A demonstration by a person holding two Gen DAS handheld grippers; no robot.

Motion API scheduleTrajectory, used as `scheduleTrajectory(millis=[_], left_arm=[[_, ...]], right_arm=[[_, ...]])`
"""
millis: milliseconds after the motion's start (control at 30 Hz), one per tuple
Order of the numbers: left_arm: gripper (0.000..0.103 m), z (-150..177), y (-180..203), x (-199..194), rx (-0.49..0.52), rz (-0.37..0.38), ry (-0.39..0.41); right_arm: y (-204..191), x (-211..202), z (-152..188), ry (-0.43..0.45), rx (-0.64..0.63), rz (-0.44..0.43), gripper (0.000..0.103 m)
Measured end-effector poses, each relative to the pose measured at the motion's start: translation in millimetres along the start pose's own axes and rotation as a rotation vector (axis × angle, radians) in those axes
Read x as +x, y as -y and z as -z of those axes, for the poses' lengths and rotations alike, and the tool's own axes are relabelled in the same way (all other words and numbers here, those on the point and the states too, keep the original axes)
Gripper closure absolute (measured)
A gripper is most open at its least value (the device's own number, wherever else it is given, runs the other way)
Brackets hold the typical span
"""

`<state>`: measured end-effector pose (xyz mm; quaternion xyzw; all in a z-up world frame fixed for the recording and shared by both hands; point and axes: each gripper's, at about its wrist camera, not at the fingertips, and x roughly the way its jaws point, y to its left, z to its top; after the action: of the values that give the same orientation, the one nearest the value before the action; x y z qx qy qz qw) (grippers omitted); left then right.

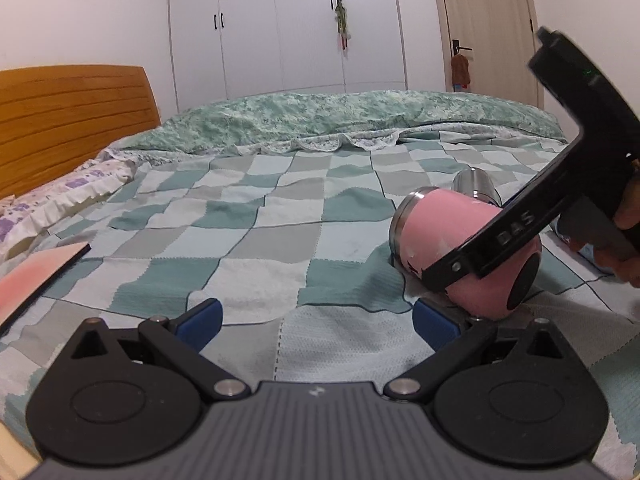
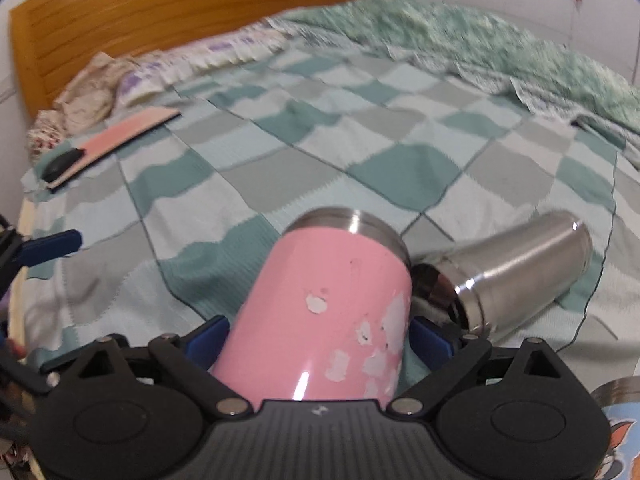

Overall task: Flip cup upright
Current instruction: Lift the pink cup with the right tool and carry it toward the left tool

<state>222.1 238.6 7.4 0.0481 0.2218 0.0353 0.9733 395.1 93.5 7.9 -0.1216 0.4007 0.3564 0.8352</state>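
A pink cup (image 2: 324, 312) with a steel rim and chipped paint lies on its side on the checked bedspread, rim pointing away from me. My right gripper (image 2: 316, 340) is closed around its body, blue pads on both sides. In the left wrist view the pink cup (image 1: 436, 236) lies at the right with the black right gripper (image 1: 472, 256) across it. My left gripper (image 1: 318, 320) is open and empty, low over the bedspread to the left of the cup.
A steel cup (image 2: 516, 264) lies on its side just right of the pink one, also seen behind it (image 1: 476, 188). A pink notebook (image 2: 116, 140) lies at the left. A cartoon-print cup (image 2: 624, 432) shows at the right edge. Wooden headboard (image 1: 72, 120) and folded green quilt (image 1: 340, 120) behind.
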Motion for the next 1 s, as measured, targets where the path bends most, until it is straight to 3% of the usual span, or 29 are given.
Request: scheduleTrajectory(millis=[100, 467, 767, 1000], left_arm=[[0.0, 0, -1, 2, 0.003, 0.001, -0.006], [0.0, -8, 7, -33, -0.019, 0.029, 0.024], [0.0, -21, 40, -90, -0.009, 0.055, 0.067], [0.0, -31, 87, -130, -0.001, 0.113, 0.114]], right_arm=[[-3, 3, 0, -0.034, 0.039, 0.002, 0.013], [-9, -42, 21, -0.011, 0.075, -0.006, 0.016], [-17, -128, 47, 0.093, 0.103, -0.008, 0.016], [3, -207, 94, 0.149, 0.156, 0.074, 0.016]])
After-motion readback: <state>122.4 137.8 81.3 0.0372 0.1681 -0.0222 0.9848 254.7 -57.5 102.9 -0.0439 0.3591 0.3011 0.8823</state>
